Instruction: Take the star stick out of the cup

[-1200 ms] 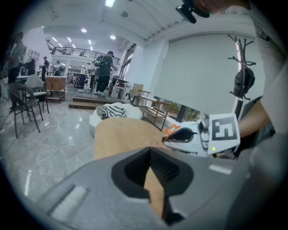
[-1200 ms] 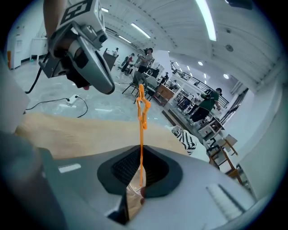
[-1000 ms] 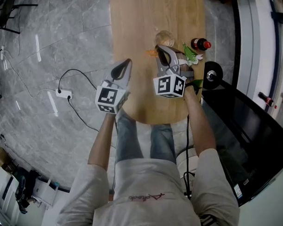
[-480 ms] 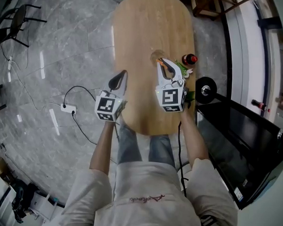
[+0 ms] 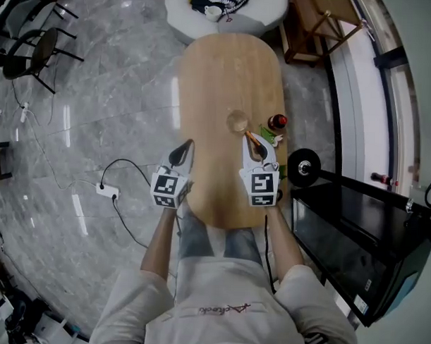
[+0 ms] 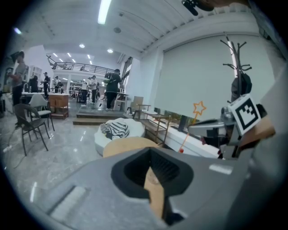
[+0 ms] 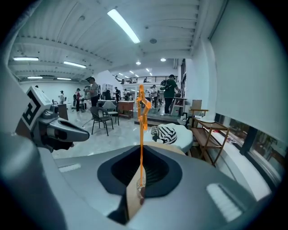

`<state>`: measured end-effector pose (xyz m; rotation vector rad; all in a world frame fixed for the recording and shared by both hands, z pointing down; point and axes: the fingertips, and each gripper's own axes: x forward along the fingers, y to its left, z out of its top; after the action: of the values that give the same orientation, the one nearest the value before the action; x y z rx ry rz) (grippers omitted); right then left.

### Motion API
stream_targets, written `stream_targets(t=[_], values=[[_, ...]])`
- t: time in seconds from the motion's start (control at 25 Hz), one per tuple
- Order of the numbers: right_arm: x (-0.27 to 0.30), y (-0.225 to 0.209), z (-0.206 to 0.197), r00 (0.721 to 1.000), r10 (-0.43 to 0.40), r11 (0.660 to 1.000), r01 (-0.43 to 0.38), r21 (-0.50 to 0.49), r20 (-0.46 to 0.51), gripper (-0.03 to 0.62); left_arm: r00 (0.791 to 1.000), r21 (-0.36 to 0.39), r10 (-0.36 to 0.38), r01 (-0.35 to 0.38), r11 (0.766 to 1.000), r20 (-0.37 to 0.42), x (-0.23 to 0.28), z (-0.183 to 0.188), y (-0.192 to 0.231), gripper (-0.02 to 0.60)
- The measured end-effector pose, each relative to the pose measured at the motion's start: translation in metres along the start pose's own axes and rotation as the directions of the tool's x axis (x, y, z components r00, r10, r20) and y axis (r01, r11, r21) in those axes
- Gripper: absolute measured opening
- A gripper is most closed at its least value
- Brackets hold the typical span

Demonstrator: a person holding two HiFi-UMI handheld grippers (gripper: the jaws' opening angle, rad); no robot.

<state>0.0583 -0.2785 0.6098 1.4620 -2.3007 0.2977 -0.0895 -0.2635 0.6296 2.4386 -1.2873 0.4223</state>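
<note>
The left gripper (image 5: pixel 186 147) hangs over the near left edge of the wooden surface (image 5: pixel 226 69), its jaws together with nothing between them. Further along the surface, about midway across, stands the clear cup (image 5: pixel 238 121), with nothing in it that I can see. Just right of it, the right gripper (image 5: pixel 253 142) has its jaws clamped on the lower end of the orange star stick (image 7: pixel 141 139), which stands upright from them, star on top, out of the cup and in the air. A red-capped bottle (image 5: pixel 277 122) stands near the surface's right edge.
</note>
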Motion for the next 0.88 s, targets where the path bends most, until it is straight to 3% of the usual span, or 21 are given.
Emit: stream_targets(t=[0.44,0.88], values=[[-0.077,-0.009,0.074,0.998,-0.023,0.999,0.021,0.041,0.061,0.017,0.998,0.061,-0.043,0.04,0.997,0.054,-0.04,0.073,-0.054,0.003],[-0.134,-0.008,0.125,0.993,-0.017,0.999,0.011,0.053,0.118,0.017,0.995,0.11,-0.046,0.036,0.993,0.087,-0.074,0.135,-0.09,0.003]])
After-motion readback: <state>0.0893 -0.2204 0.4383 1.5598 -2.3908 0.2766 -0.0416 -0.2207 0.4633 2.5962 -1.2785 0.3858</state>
